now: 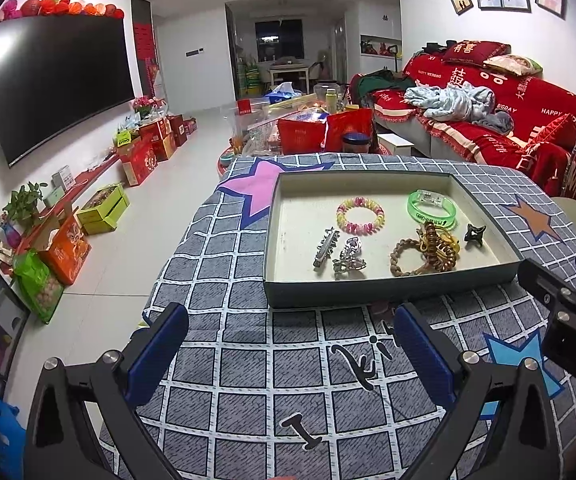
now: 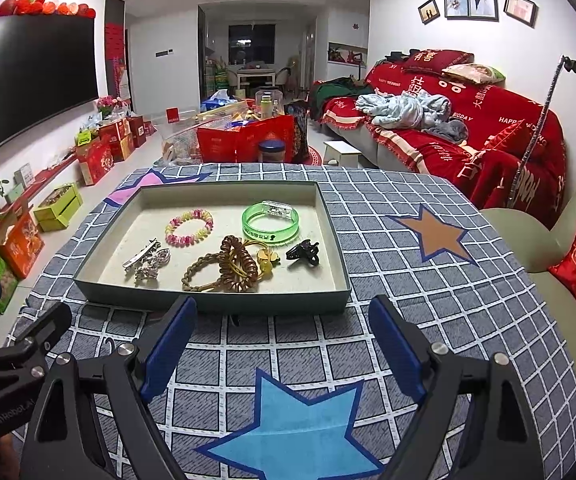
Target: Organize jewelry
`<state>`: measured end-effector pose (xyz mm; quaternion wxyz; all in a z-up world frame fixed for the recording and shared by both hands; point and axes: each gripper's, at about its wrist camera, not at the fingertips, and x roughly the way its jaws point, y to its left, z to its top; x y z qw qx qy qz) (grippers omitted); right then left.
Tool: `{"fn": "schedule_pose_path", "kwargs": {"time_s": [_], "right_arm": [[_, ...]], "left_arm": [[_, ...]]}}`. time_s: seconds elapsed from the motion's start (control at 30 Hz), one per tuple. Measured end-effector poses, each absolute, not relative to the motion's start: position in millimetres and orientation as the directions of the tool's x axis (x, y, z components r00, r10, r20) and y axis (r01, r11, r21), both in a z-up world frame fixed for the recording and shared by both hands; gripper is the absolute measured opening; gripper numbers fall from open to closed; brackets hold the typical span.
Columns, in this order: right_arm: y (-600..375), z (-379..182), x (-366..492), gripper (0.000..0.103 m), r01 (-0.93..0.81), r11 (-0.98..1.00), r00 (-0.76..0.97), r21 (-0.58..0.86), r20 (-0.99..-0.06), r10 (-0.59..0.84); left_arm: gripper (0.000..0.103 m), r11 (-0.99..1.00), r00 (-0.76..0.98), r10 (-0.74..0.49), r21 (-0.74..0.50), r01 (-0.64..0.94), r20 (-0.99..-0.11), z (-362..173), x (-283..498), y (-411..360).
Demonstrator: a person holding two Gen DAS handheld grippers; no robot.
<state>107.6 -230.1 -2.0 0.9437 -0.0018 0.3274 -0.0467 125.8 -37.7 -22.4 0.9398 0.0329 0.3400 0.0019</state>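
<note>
A shallow grey-green tray point(image 1: 388, 290) point(image 2: 215, 302) sits on the checked cloth. In it lie a pink-yellow bead bracelet point(image 1: 360, 214) point(image 2: 189, 226), a green bangle point(image 1: 432, 209) point(image 2: 270, 223), silver hair clips point(image 1: 338, 252) point(image 2: 147, 262), a brown braided band point(image 1: 404, 258) point(image 2: 197, 272), a brown coil tie with a yellow piece point(image 1: 440, 246) point(image 2: 239, 264) and a small black claw clip point(image 1: 474, 233) point(image 2: 304, 254). My left gripper point(image 1: 292, 344) and right gripper point(image 2: 281, 332) are both open and empty, just in front of the tray.
The table is covered by a grey checked cloth with stars point(image 2: 432, 236). A red-covered sofa point(image 1: 488, 120) stands to the right, a cushioned chair point(image 2: 568, 264) at the table's right edge. Boxes and bags point(image 1: 139, 152) line the floor on the left.
</note>
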Motion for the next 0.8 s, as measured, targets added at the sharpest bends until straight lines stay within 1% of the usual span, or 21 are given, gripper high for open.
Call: {"fn": "schedule_pose_path", "kwargs": {"time_s": [0.8], "right_arm": [[-228.7,-3.6,110.6,0.090,0.083,0.996,0.766,-0.022,-0.638,-0.078]], "left_arm": [[0.103,0.998,0.755,0.025,0.056,0.016,-0.656,-28.2,126.3,-36.1]]}}
